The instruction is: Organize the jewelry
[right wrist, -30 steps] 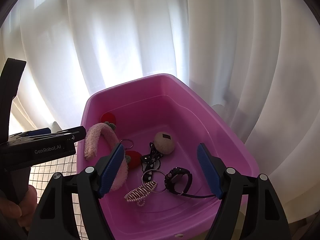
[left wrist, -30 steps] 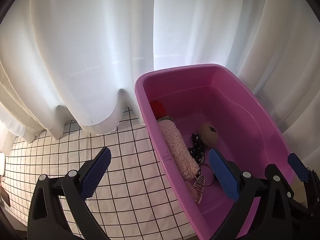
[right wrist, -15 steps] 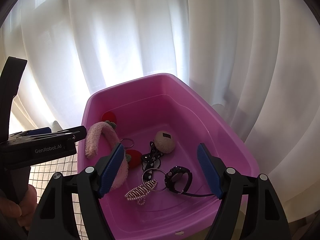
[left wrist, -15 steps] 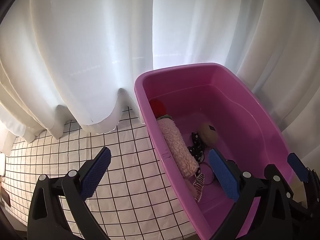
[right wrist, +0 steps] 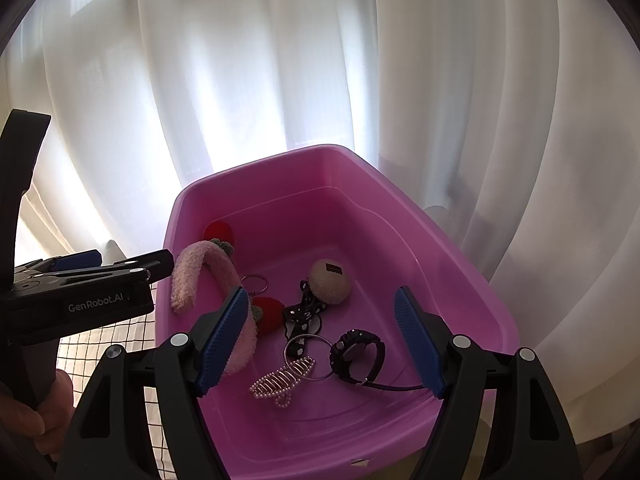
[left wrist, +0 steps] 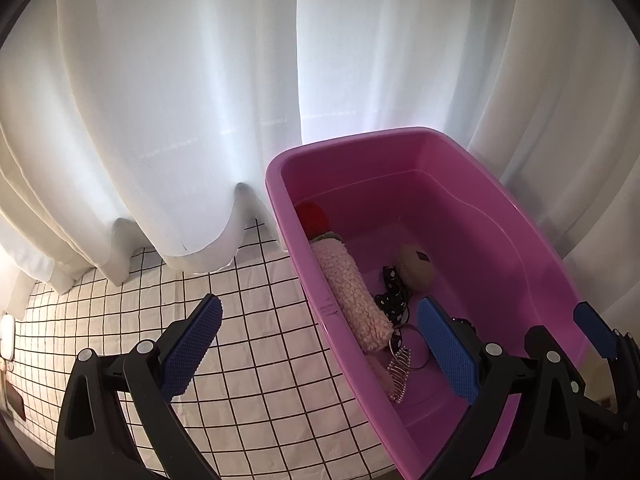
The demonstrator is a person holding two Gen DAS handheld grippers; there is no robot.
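A pink plastic tub [right wrist: 400,200] [left wrist: 280,192] holds several accessories: a fluffy pink band [right wrist: 200,264] [left wrist: 352,292], a red pom-pom [right wrist: 268,312], a beige round pouch [right wrist: 330,282], a black dotted bow [right wrist: 304,312], a metal ring [right wrist: 306,356], a pearl hair clip [right wrist: 282,378] and a black watch [right wrist: 356,356]. My right gripper [right wrist: 320,344] is open and empty above the tub's near end. My left gripper [left wrist: 320,348] is open and empty, straddling the tub's left wall.
White curtains [left wrist: 180,100] hang close behind the tub. A white cloth with a black grid [left wrist: 248,320] covers the table left of the tub. A small white object [left wrist: 7,338] sits at the far left edge.
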